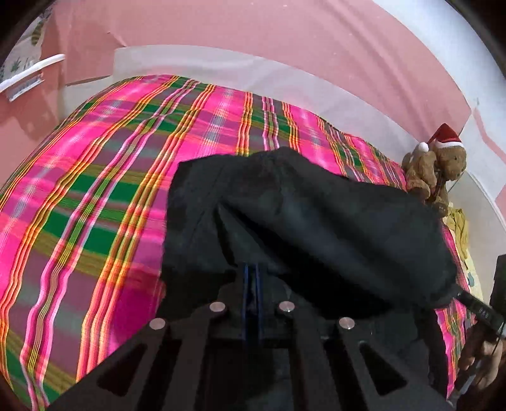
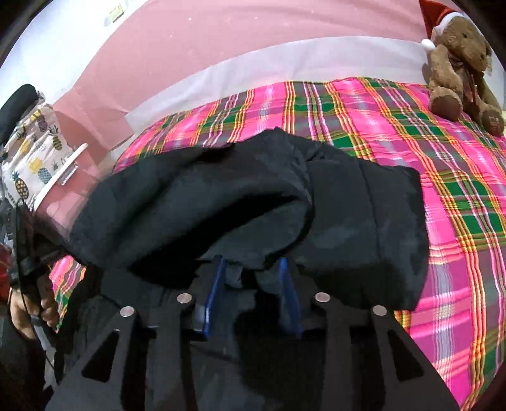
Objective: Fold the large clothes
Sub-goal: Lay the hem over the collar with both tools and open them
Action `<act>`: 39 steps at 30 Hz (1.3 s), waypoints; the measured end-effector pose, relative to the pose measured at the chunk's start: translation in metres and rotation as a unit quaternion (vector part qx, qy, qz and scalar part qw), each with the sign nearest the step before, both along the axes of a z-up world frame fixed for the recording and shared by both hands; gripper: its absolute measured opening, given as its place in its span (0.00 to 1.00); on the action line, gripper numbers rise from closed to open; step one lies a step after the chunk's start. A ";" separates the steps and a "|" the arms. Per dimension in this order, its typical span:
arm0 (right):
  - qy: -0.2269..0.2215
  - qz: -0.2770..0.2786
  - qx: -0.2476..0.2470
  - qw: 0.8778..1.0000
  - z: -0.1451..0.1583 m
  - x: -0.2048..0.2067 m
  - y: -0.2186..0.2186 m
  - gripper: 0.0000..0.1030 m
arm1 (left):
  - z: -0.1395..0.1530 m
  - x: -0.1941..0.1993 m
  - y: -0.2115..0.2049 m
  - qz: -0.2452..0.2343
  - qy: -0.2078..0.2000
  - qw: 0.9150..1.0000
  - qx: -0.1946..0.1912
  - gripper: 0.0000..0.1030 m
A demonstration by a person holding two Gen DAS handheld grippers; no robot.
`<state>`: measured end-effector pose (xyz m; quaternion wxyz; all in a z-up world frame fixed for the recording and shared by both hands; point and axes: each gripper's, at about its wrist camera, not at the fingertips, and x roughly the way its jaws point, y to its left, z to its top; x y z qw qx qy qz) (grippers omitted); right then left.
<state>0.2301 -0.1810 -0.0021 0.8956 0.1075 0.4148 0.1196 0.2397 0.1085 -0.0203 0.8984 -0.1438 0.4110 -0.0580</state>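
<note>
A large black garment (image 1: 310,221) hangs bunched over a bed with a pink, green and orange plaid cover (image 1: 95,189). My left gripper (image 1: 252,272) is shut on an edge of the garment, its blue pads pressed close together with cloth between them. In the right wrist view the same black garment (image 2: 253,196) drapes over the plaid cover (image 2: 442,177). My right gripper (image 2: 253,268) has its blue pads set apart, with a thick fold of the garment bunched between them.
A brown teddy bear with a red Santa hat (image 1: 436,167) sits at the bed's far corner; it also shows in the right wrist view (image 2: 458,63). A pink wall (image 1: 253,28) runs behind. A pineapple-print cloth (image 2: 34,155) hangs at left.
</note>
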 end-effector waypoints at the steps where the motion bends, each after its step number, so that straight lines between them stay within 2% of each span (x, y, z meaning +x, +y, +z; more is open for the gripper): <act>1: -0.004 -0.001 0.003 1.000 0.005 -0.002 -0.001 0.37 | 0.001 -0.006 0.003 0.002 0.004 1.000 0.001 0.05; 5: -0.035 0.003 0.012 0.999 0.026 0.002 0.006 0.37 | 0.019 -0.023 0.009 0.011 -0.018 1.000 -0.002 0.05; 7: -0.042 0.010 0.010 0.999 0.028 0.013 0.015 0.37 | 0.036 -0.015 0.004 0.008 -0.042 0.999 -0.010 0.05; 10: -0.035 0.014 0.008 0.999 0.019 0.035 0.032 0.37 | 0.047 0.005 -0.017 -0.020 -0.069 0.997 -0.009 0.13; 12: -0.013 0.010 -0.017 1.000 0.002 0.048 0.040 0.37 | 0.037 0.024 -0.036 -0.043 -0.064 0.997 0.001 0.15; 14: 0.015 0.009 -0.032 0.999 -0.024 0.053 0.044 0.37 | 0.015 0.034 -0.047 -0.048 -0.035 0.998 0.018 0.15; 17: 0.010 0.012 -0.052 0.999 -0.048 0.044 0.047 0.37 | -0.032 0.035 -0.051 -0.052 0.008 0.999 0.015 0.15; 19: 0.008 0.009 -0.062 0.998 -0.055 0.041 0.049 0.37 | -0.054 0.032 -0.054 -0.055 0.010 0.998 0.017 0.15; 23: 0.000 0.008 -0.085 0.996 -0.061 0.041 0.054 0.37 | -0.054 0.038 -0.055 -0.051 0.018 0.998 0.018 0.15; 26: -0.002 -0.005 -0.075 0.997 -0.042 0.030 0.050 0.37 | -0.038 0.026 -0.057 -0.049 0.023 0.998 0.029 0.15; 30: -0.050 0.015 -0.045 0.998 -0.005 -0.003 0.058 0.37 | 0.000 -0.013 -0.064 -0.070 -0.037 0.997 0.016 0.15; 32: -0.059 0.044 -0.046 0.996 0.000 -0.010 0.073 0.37 | 0.011 -0.020 -0.074 -0.092 -0.056 0.994 0.010 0.15; 34: -0.043 0.060 -0.045 0.996 -0.013 -0.005 0.086 0.37 | 0.004 -0.015 -0.090 -0.117 -0.050 0.992 0.017 0.15; 35: -0.025 0.059 -0.047 0.997 -0.025 0.001 0.089 0.37 | -0.006 -0.010 -0.095 -0.122 -0.035 0.992 0.022 0.15; 37: 0.016 0.046 -0.047 0.998 -0.055 0.015 0.085 0.37 | -0.036 0.005 -0.100 -0.119 0.010 0.993 0.019 0.15; 39: 0.030 0.035 -0.019 0.999 -0.074 0.021 0.076 0.37 | -0.052 0.009 -0.097 -0.112 0.014 0.994 0.002 0.16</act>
